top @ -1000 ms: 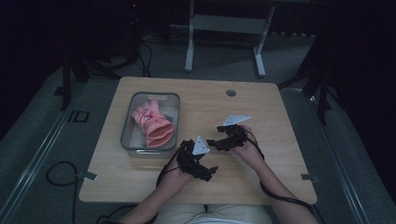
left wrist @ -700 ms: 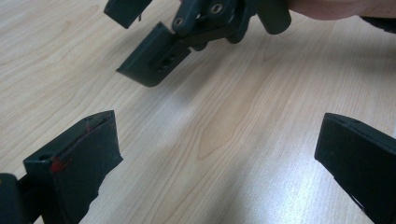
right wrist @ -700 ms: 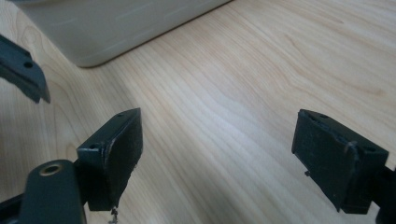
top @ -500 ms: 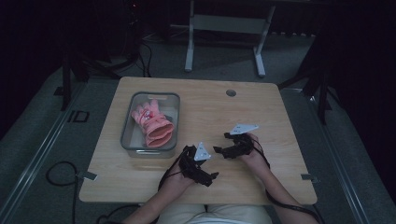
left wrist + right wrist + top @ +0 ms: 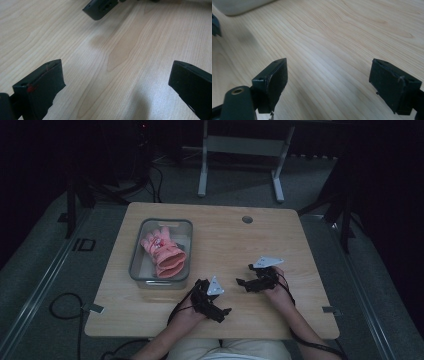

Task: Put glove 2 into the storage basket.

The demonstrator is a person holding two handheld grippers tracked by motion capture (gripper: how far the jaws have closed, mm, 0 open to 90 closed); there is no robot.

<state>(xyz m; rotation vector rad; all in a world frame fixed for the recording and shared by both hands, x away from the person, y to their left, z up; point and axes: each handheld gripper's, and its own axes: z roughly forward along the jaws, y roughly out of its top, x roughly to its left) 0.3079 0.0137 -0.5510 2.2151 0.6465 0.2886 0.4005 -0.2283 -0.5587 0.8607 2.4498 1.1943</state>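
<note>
A pair of pink gloves lies in a clear plastic tray on the left half of the wooden table. My left gripper rests low over bare wood near the front edge, to the right of the tray's near corner. In the left gripper view its jaws stand wide apart, so the left gripper is open and holds nothing. My right gripper sits a little farther right, pointing left. The right gripper is also open over bare wood.
A round cable hole sits near the table's far edge. The tray's corner shows at the top left of the right gripper view. A jaw of the other gripper lies just ahead in the left gripper view. Metal stand legs rise behind the table.
Both hands have drawn back toward the near edge of the table, the right gripper also shifting to the right. The tray and gloves have not moved.
</note>
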